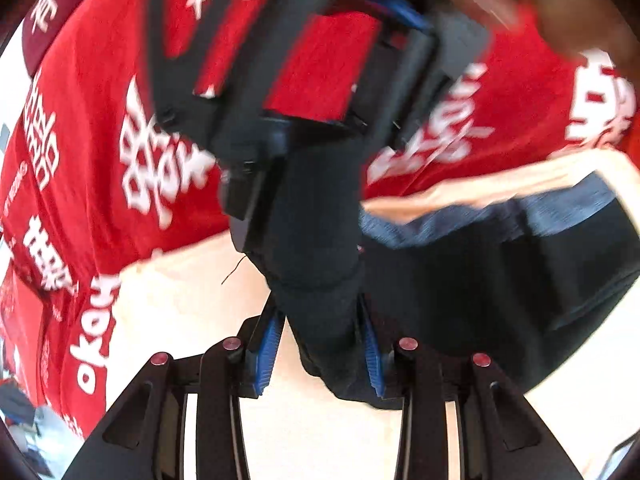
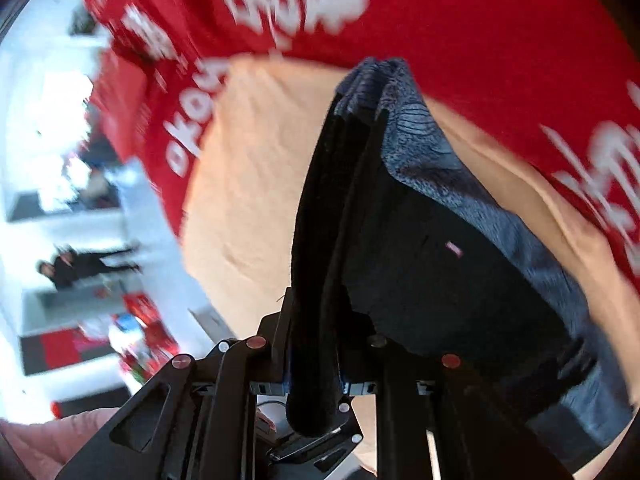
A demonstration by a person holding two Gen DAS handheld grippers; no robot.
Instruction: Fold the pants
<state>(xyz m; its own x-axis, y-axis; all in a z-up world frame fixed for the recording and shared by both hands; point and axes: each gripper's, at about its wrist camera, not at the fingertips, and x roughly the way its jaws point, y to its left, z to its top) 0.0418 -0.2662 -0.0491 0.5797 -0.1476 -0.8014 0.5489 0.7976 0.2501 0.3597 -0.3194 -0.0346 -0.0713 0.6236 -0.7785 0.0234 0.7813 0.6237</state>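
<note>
Behind everything you've got a big red banner (image 1: pixel 100 92) w/ white lettering, draped past the far edge of a pale cream table surface (image 1: pixel 180 292); in the right wrist view the same red cloth (image 2: pixel 460 20) fills the top, and off to its left a bright white room shows, too blurred to read beyond some dark shapes and red bits. The cream surface (image 2: pixel 248 168) runs under your work area in both views. The pants (image 1: pixel 480 280), dark navy/black w/ a lighter blue-grey inner waistband, lie bunched on the table toward the right of the left wrist view, w/ one thick fold rising up the middle of the frame. Your left gripper (image 1: pixel 320 336) is pinching that fold: the dark cloth sits btwn the two blue finger pads (image 1: pixel 269 344), jaws closed in on it from both sides. In the right wrist view the pants (image 2: pixel 440 260) hang in a tall ridge up the centre, the grey waistband edge at top, a tiny pink tag on the dark cloth. Your right gripper (image 2: pixel 314 380) also clamps a doubled-over roll of the fabric btwn its fingers, pressed tight on the cloth. Its body shows blurred above the fold in the left wrist view.
</note>
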